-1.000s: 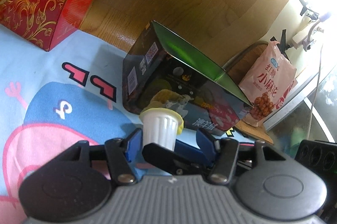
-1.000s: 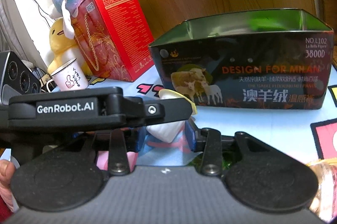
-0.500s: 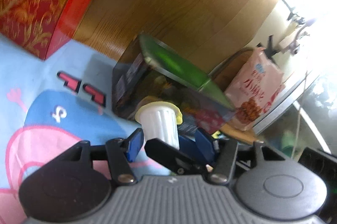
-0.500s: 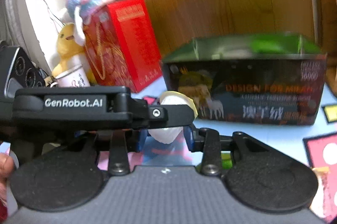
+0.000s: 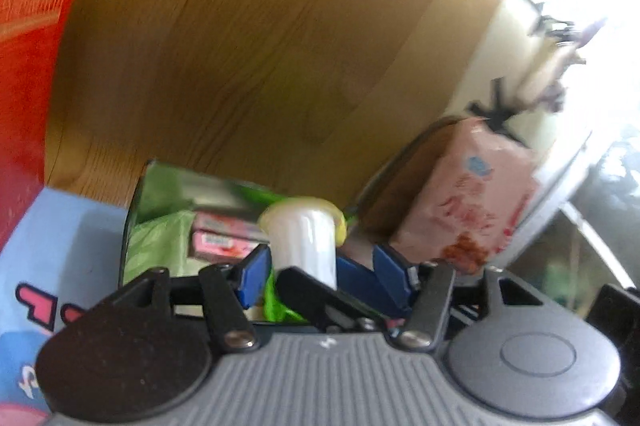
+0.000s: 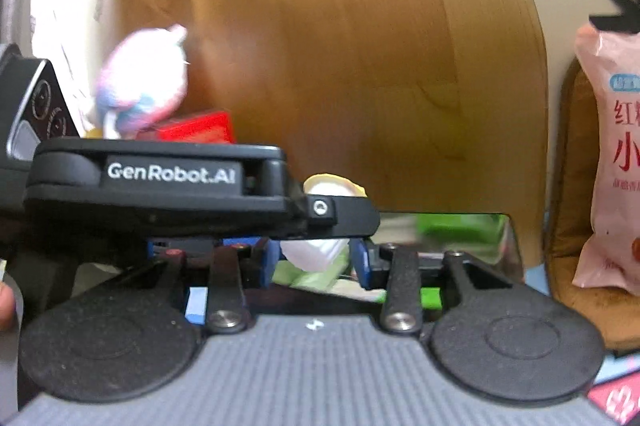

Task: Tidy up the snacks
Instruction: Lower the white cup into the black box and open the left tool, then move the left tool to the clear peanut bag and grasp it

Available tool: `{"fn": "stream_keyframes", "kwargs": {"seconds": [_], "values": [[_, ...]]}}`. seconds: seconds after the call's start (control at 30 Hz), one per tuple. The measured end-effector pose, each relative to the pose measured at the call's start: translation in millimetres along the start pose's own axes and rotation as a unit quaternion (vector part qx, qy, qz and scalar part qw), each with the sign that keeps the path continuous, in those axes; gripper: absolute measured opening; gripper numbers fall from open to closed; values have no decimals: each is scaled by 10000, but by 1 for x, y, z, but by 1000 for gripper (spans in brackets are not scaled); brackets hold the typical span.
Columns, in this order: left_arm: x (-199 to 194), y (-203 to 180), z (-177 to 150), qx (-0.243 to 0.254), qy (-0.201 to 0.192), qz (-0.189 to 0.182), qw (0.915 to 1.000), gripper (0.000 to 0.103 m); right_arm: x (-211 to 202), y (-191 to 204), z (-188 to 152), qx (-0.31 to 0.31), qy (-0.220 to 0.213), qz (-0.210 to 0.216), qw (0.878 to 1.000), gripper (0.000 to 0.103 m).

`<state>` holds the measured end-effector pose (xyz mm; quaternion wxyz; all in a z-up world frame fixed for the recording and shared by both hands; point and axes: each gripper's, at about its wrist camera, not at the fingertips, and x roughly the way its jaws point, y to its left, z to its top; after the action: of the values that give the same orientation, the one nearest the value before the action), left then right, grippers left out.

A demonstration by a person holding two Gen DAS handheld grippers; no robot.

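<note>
A small white ribbed jelly cup (image 5: 303, 240) with a yellow lid sits between the blue pads of both grippers at once. My left gripper (image 5: 320, 268) and my right gripper (image 6: 316, 258) cross each other around it, holding it just above the open tin box (image 5: 160, 193). In the right wrist view the cup (image 6: 320, 248) shows partly behind the left gripper's black finger (image 6: 340, 220). Inside the box lie pink snack packs (image 5: 222, 238) and green wrapping (image 5: 156, 246).
A pink snack bag (image 5: 472, 205) leans on a brown chair right of the box; it also shows in the right wrist view (image 6: 616, 161). A red gift box (image 5: 24, 73) stands left, a plush toy (image 6: 140, 85) behind it. A wooden wall is behind.
Both grippers rose with the cup and moved forward over the box. The views now look down into the box's open top instead of at its side.
</note>
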<state>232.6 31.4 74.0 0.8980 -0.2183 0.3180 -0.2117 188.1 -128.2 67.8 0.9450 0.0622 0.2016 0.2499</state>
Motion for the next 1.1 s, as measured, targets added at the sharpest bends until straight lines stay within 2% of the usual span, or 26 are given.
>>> {"fn": "stream_keyframes", "kwargs": {"seconds": [0.07, 0.17, 0.23, 0.5, 0.63, 0.73, 0.77, 0.87, 1.0, 1.1], "values": [[-5, 3, -3, -170, -39, -117, 9998, 57, -4, -13, 2, 196, 32, -21, 9998, 42], [-25, 0, -13, -71, -202, -203, 9996, 57, -31, -23, -4, 247, -209, 4, 9995, 49], [-38, -1, -24, -48, -182, -316, 9993, 57, -50, -33, -13, 364, -230, -94, 9990, 48], [-62, 5, -98, -163, 516, -401, 9977, 59, -109, -61, -69, 1091, 271, -379, 9929, 51], [-76, 14, -119, -341, 561, -369, 9972, 59, -113, -59, -90, 1322, 693, -164, 9887, 55], [-96, 30, -123, -549, 373, -270, 9974, 59, -105, -37, -97, 1013, 923, 53, 9906, 53], [-103, 35, -123, -594, 283, -222, 9976, 59, -100, -28, -99, 806, 1011, 56, 9916, 47], [-123, 47, -122, -702, 10, -79, 9975, 59, -96, 8, -102, 7, 963, -74, 9953, 42], [-138, 67, -121, -939, -182, -115, 9953, 59, -107, 33, -104, -275, 638, 475, 9965, 42], [-136, 77, -120, -1092, -246, -335, 9932, 59, -97, 60, -101, -895, 785, 982, 9880, 42]]}}
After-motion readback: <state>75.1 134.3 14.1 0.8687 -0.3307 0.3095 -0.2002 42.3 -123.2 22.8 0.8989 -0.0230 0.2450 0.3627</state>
